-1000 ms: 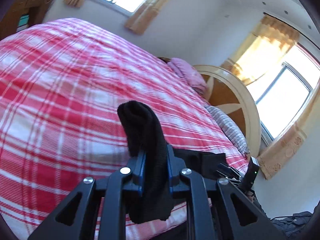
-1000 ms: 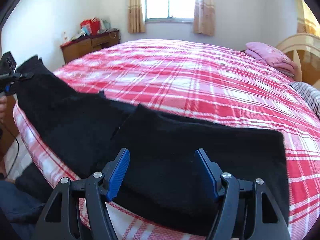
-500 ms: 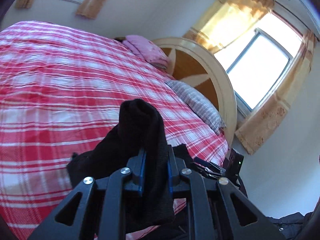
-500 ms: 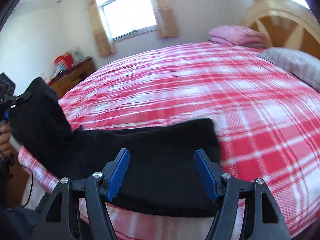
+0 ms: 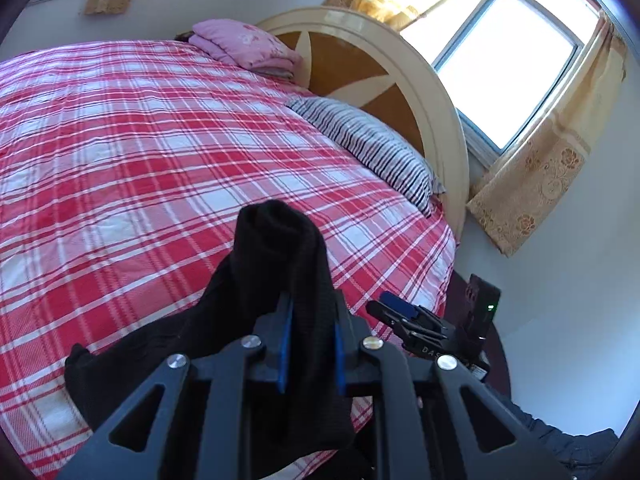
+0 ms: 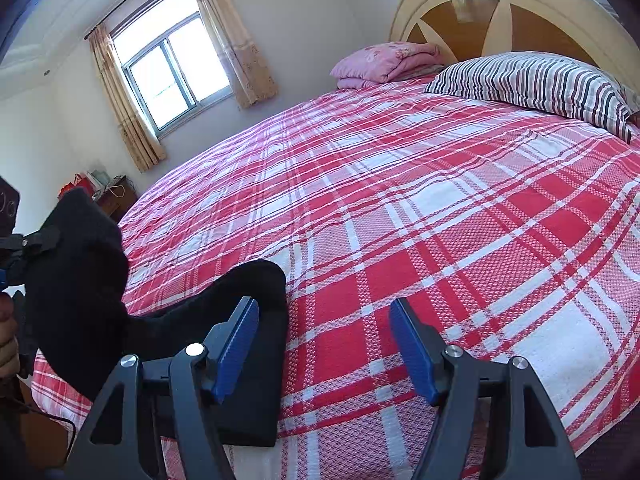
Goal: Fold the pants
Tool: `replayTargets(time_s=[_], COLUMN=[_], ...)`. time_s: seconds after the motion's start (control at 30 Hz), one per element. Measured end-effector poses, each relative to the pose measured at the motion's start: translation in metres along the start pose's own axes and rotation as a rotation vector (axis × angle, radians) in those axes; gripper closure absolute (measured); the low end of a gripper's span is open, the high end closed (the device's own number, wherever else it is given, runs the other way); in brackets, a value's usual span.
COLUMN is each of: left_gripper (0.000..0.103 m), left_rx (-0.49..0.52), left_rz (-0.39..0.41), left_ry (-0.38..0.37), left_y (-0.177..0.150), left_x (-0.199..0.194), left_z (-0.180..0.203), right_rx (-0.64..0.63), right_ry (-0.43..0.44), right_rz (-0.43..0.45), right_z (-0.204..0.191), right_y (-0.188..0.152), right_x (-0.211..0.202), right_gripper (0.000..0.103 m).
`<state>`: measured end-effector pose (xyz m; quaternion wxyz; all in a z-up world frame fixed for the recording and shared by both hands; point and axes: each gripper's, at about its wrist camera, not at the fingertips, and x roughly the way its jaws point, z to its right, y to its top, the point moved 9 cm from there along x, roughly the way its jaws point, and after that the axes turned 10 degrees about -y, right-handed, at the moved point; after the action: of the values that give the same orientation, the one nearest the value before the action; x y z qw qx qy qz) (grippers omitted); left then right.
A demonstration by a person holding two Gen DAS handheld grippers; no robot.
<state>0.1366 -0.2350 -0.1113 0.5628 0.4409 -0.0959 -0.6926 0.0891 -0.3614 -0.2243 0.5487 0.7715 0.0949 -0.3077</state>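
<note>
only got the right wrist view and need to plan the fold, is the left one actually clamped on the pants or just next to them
Observer: Clamped. In the left wrist view the left tongs are shut on a bunched end of the black pants, which sticks up past the blue pads.
Operator: ok and where are my right tongs relative to that
Observer: The right tongs show just right of the left ones, near the bed's edge, apart from the pants.
Operator: does the cloth hang below the left grip
Observer: Yes, a fold droops under the left tongs while the rest trails left onto the plaid bedspread.
</note>
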Motion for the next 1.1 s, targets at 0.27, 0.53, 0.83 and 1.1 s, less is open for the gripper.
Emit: replayTargets(time_s=[0.27,0.53,0.83,1.1], left_gripper=[0.086,0.072,0.02,0.018], left_rx=[0.009,-0.045,0.104,0.164], left_rz=[-0.131,-0.153,0.011,0.009], left_ry=[0.036,0.061,0.072,0.498], left_y=[-0.021,-0.029,-0.018,-0.054], left_x=[0.075,0.105,0.045,0.003], left_z=[-0.002,-0.001,0.026,-0.064], right_rx=[-0.004,-0.008,0.029,-0.172], right_ry=[-0.008,-0.011,0.015,0.122], right_rz=[0.004,0.013,0.087,0.145], right_z=[0.001,0.001,0.006,-0.071], right_y=[-0.003,-0.003,0.008,0.006], right_x=[0.001,0.002,-0.015,-0.048], right_gripper=[0.034,0.034,0.034,0.03])
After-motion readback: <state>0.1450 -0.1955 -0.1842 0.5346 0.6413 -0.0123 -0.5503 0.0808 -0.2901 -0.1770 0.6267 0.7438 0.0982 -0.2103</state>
